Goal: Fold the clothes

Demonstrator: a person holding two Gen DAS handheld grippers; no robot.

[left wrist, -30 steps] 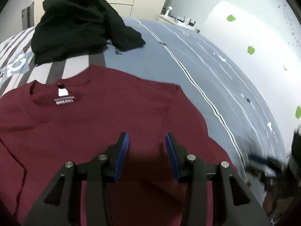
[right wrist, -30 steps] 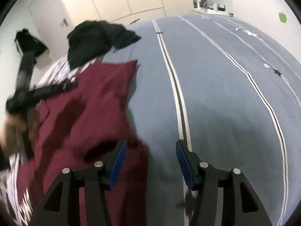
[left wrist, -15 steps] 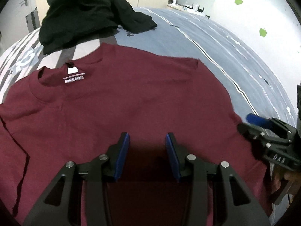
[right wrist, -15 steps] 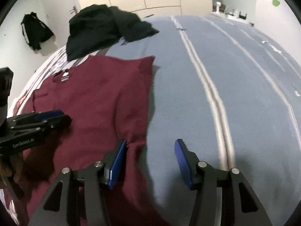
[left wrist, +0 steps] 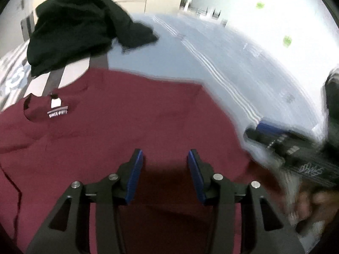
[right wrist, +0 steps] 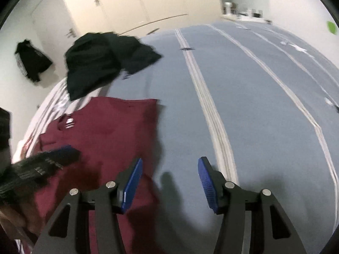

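A maroon T-shirt [left wrist: 127, 131] lies spread flat on the bed, its collar with a white label [left wrist: 57, 108] toward the far left. My left gripper [left wrist: 163, 165] hovers open over the shirt's lower middle, nothing between its blue pads. The right gripper [left wrist: 273, 133] shows blurred at the shirt's right edge in the left wrist view. In the right wrist view the maroon T-shirt [right wrist: 118, 131] lies to the left, and my right gripper [right wrist: 169, 173] stands open above its right edge and the bedspread. The left gripper [right wrist: 50, 158] appears blurred at the far left there.
A heap of black clothes [left wrist: 84, 25] sits beyond the shirt's collar, also black clothes [right wrist: 106, 59] in the right wrist view. The blue striped bedspread [right wrist: 254, 105] stretches wide to the right. Cream wardrobe doors [right wrist: 137, 2] stand behind; a dark garment [right wrist: 31, 63] hangs at left.
Both grippers have lifted and tilted, so the views now look further up the bed. Both stay open and the shirt lies flat as before.
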